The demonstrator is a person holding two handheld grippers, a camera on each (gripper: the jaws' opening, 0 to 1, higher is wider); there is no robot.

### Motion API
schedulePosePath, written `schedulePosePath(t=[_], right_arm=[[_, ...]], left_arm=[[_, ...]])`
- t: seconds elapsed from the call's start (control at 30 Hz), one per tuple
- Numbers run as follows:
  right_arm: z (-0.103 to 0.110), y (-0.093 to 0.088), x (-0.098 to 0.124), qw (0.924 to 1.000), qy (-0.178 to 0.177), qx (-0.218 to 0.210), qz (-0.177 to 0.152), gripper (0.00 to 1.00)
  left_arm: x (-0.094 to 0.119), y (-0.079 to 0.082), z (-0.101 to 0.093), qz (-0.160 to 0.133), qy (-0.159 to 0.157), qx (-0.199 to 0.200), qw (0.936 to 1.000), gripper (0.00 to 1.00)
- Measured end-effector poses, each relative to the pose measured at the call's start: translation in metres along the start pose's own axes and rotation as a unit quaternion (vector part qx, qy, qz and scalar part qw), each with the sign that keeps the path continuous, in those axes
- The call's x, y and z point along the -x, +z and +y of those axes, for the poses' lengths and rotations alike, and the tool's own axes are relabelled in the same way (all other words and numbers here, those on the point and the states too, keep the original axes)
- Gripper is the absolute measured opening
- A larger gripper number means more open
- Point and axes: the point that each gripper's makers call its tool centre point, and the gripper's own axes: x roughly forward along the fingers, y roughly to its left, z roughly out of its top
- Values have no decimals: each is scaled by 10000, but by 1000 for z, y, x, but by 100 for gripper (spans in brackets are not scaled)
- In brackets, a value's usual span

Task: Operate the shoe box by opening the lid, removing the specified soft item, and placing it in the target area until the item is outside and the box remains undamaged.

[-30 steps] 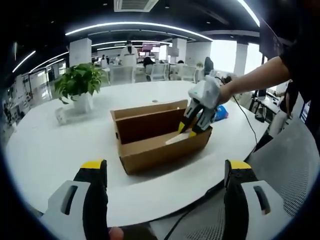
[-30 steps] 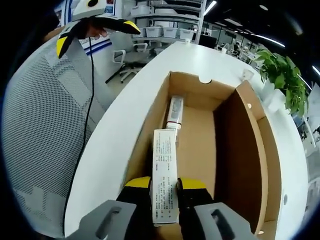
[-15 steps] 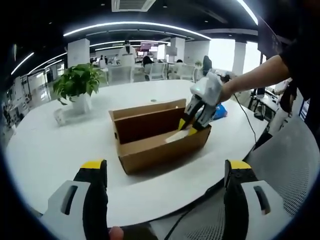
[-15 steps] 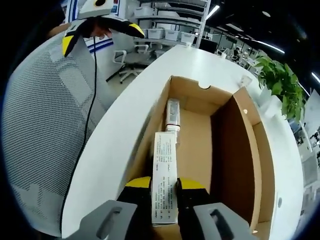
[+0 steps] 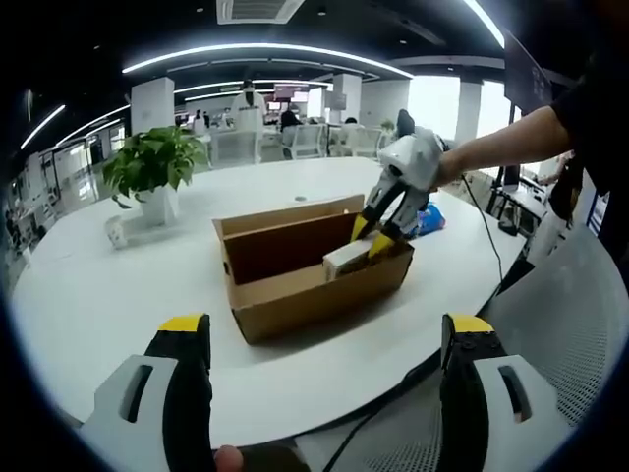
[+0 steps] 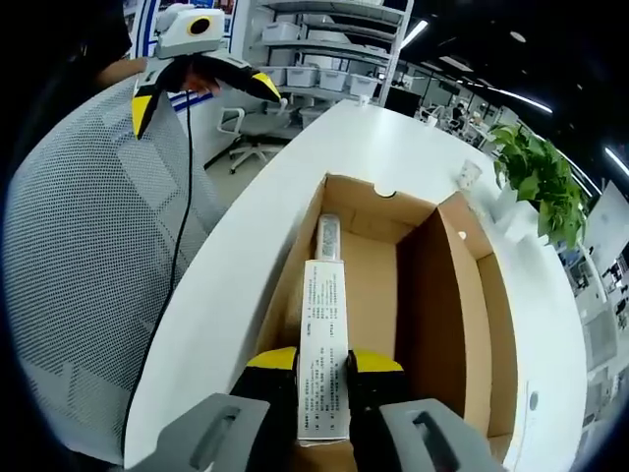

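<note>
An open brown shoe box (image 5: 314, 300) sits mid-table, its lid (image 5: 295, 214) standing up at the back. My right gripper (image 5: 371, 239) comes in from the right, shut on a long white printed carton (image 5: 344, 261) held over the box's right end, above the rim. In the right gripper view the carton (image 6: 322, 344) sticks forward from between my right gripper (image 6: 322, 372) jaws, over the box floor (image 6: 373, 295). A second pale tube-like item (image 6: 329, 236) lies at the box's far end. My left gripper (image 5: 324, 339) hangs open, empty, near the table edge; the left gripper (image 6: 203, 96) is also at top left.
A potted plant (image 5: 157, 162) and a small white cup (image 5: 118, 228) stand at the table's far left. A blue object (image 5: 432, 221) lies behind the box. A grey mesh chair (image 5: 570, 315) and a black cable (image 6: 182, 197) hang off the table's near side.
My right gripper has lifted the white carton from inside the box to above its rim. The left gripper has stayed where it was, open.
</note>
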Motion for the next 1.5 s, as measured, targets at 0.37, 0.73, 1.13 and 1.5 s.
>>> schedulePosePath(t=[0.37, 0.73, 1.13, 1.5], right_arm=[[-9, 10, 23, 9997, -183, 85, -118, 14], [-17, 17, 47, 9991, -326, 74, -266, 14], [-24, 12, 75, 9983, -521, 79, -252, 14], [-35, -6, 98, 9973, -708, 61, -166, 14]], left_arm=[[0, 1, -1, -15, -18, -12, 10000, 96], [0, 0, -4, -5, -86, -36, 10000, 97], [0, 0, -4, 22, -88, -39, 10000, 96], [-1, -2, -5, 79, -98, -57, 9999, 96]])
